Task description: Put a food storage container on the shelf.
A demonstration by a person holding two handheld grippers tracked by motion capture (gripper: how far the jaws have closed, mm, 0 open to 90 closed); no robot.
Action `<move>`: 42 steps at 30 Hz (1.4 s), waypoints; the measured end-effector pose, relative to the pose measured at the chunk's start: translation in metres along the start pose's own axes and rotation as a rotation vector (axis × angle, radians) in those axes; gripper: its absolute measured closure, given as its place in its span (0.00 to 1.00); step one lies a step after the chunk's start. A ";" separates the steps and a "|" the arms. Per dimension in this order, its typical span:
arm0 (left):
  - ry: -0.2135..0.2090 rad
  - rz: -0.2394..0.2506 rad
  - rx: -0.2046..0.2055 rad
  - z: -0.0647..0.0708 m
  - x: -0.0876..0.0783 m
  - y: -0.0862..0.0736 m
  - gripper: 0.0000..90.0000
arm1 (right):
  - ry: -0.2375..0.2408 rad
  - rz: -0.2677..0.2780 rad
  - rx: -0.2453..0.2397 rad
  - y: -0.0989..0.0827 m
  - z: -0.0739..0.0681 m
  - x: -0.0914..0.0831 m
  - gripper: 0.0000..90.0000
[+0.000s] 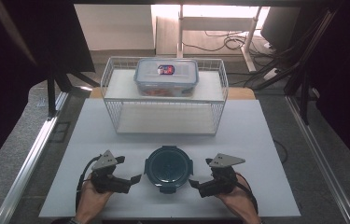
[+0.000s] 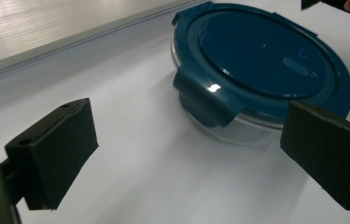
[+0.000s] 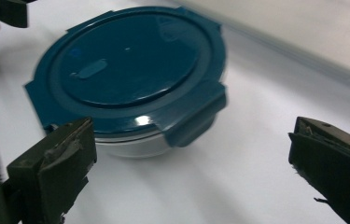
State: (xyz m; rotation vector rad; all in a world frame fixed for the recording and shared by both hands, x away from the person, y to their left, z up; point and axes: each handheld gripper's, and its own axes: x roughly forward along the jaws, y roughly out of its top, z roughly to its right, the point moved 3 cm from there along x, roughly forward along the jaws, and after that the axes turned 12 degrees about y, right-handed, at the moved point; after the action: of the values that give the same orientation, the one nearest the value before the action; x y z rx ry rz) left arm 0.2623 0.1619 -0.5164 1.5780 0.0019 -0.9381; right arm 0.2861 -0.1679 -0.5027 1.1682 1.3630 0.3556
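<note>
Nearest the camera, the left claw [image 1: 135, 178] and right claw [image 1: 194, 183] rest on the white counter [image 1: 275, 140], both with jaws spread wide and empty. Between them, just apart from each, sits the round glass container with a dark blue clip lid [image 1: 168, 168]. Being round, it has no long axis; its latch tabs point outward toward each claw. A one-sided push would likely slide it, since nothing braces it. Beyond stands a white wire basket [image 1: 116, 88] carrying a clear rectangular lidded box [image 1: 166, 77].
</note>
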 end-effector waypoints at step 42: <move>-0.415 -0.239 -0.299 -0.003 0.044 0.003 0.41 | 0.268 -0.096 0.407 0.012 0.026 0.023 0.45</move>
State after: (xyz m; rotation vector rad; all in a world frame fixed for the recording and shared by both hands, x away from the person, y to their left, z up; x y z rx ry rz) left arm 0.2952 0.1415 -0.5387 1.1028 0.0381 -1.3735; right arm 0.3197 -0.1565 -0.5117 1.4171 1.7760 0.1716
